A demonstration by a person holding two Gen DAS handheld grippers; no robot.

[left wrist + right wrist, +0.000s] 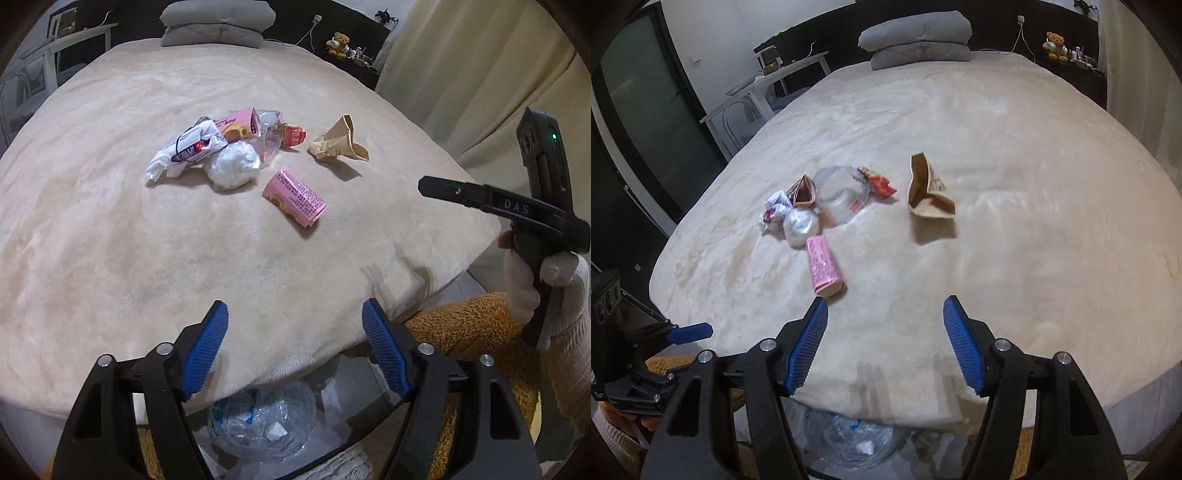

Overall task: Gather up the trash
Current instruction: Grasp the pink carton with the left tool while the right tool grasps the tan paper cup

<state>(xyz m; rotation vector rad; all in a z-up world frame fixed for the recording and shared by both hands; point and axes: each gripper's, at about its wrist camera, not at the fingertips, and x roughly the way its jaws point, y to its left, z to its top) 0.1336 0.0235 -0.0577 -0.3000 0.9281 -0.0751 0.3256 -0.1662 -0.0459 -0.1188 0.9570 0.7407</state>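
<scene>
Hovering at bed (110, 258) edge: left gripper (295, 350) and right gripper (884, 343) both agape, empty. Trash pile (221, 147), pink wrapper (295, 201), brown paper bag (338, 144) mid-bed; clear bag (258, 424) on floor below. Risk: light wrappers slipping from pads, plush blanket snagging.

The clear plastic bag (258, 428) below the bed (110, 221) was partly hidden by the bed's edge. The print on the pink wrapper (295, 197) was too small to read. The shelf items beside the teddy bear (338, 44) were too small to tell.
</scene>
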